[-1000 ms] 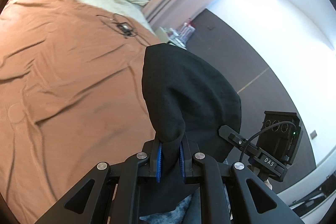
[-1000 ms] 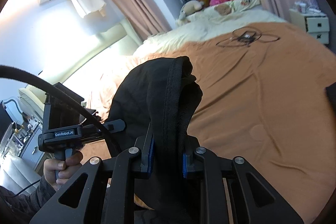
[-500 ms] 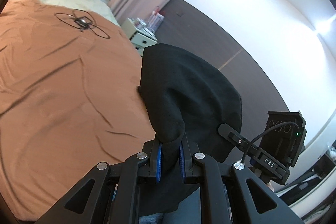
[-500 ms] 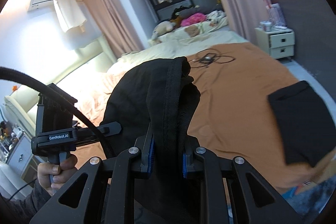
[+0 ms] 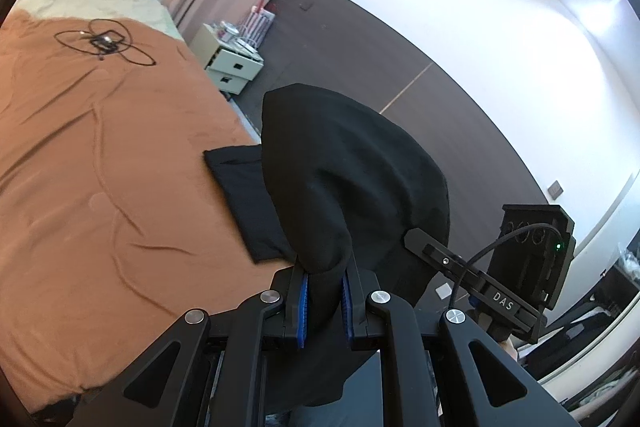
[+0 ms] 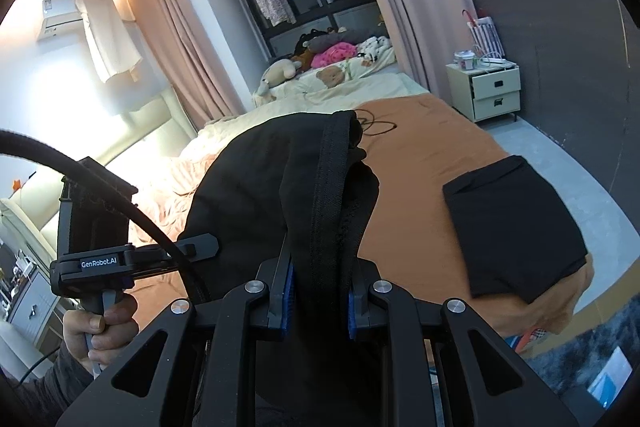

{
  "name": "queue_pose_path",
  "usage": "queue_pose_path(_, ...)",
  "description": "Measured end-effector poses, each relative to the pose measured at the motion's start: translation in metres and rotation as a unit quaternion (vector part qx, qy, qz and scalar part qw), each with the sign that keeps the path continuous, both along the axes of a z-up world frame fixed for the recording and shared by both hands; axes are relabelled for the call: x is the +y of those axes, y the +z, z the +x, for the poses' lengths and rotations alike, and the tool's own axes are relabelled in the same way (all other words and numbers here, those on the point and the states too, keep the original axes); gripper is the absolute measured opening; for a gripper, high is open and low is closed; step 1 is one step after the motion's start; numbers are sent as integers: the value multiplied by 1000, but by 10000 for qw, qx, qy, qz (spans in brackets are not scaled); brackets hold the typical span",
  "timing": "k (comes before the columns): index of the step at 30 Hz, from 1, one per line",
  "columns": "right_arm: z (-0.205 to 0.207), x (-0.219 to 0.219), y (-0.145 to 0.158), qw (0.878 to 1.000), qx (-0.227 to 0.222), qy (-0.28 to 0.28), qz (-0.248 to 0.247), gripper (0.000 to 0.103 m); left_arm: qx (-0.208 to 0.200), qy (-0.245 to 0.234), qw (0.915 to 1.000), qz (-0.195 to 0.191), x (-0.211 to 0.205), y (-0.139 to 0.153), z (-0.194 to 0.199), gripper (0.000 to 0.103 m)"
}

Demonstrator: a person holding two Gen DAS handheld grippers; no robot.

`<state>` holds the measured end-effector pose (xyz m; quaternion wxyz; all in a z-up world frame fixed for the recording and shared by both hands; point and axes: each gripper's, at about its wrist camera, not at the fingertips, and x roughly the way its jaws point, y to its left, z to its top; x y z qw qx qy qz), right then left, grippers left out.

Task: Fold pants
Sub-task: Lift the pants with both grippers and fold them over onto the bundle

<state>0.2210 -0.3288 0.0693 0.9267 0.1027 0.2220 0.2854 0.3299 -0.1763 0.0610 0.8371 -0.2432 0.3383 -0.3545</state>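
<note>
Right wrist view: the orange bedspread [image 6: 432, 147] is my landing surface, a folded black garment [image 6: 516, 227] lying near its right edge. I hold the black pants [image 6: 288, 183] aloft, right gripper [image 6: 319, 301] and left gripper [image 5: 324, 301] each pinching bunched cloth. I judge it best to lower both evenly onto bare spread, left of that garment.

left wrist: faces bed [image 5: 100, 167], close | right wrist: same bed [image 6: 420, 155], nightstand [image 6: 494, 93]
</note>
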Motion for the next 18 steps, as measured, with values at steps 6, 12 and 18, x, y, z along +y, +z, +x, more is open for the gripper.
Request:
queue_pose_path(6,9,-15,5,9999,-65,-131,-49,17,-70,-288,9995,51,-38,10,25,14)
queue_pose_path(12,25,-21,8,9992,-115,-296,-243,17,-86,-437,9989,137,-75,12,49,14)
queue_pose_path(18,43,-22,8,9988,-149,-326,-348,17,16,-641,9979,-10,-97,0,83,14)
